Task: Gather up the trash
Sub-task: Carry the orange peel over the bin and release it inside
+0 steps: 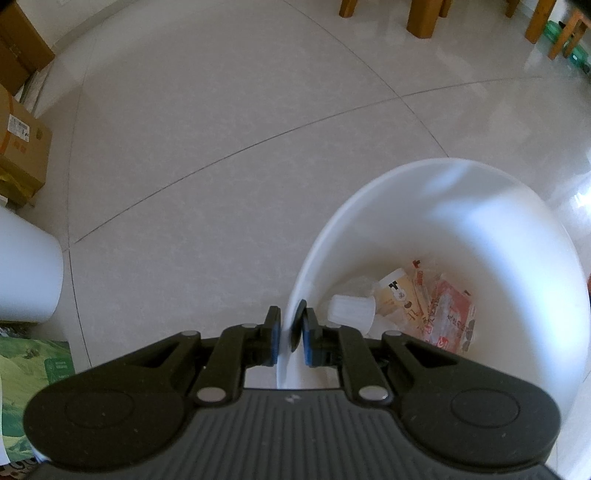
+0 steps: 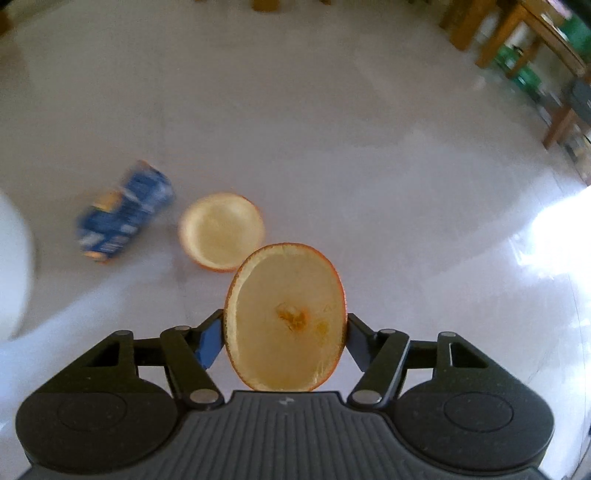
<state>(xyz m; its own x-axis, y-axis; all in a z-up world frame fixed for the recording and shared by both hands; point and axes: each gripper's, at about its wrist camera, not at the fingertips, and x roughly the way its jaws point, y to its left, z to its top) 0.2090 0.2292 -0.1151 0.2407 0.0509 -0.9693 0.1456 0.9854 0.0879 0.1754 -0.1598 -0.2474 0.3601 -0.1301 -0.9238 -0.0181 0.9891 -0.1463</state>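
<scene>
In the left wrist view my left gripper (image 1: 290,326) is shut on the near rim of a white trash bin (image 1: 443,166), with the rim pinched between its blue pads. Inside the bin lie red and white wrappers (image 1: 448,317) and a small white plastic cup (image 1: 351,312). In the right wrist view my right gripper (image 2: 284,334) is shut on a hollow orange peel half (image 2: 286,314), held above the floor with its pale inside facing the camera. A second orange peel half (image 2: 221,230) and a crushed blue package (image 2: 123,212) lie on the tiled floor beyond it.
Cardboard boxes (image 1: 22,147) and a white rounded object (image 1: 26,273) stand at the left. A green printed pack (image 1: 29,369) lies near the lower left. Wooden furniture legs (image 1: 421,18) and green crates (image 2: 517,62) line the far side. The bin's white wall (image 2: 11,266) shows at the left edge.
</scene>
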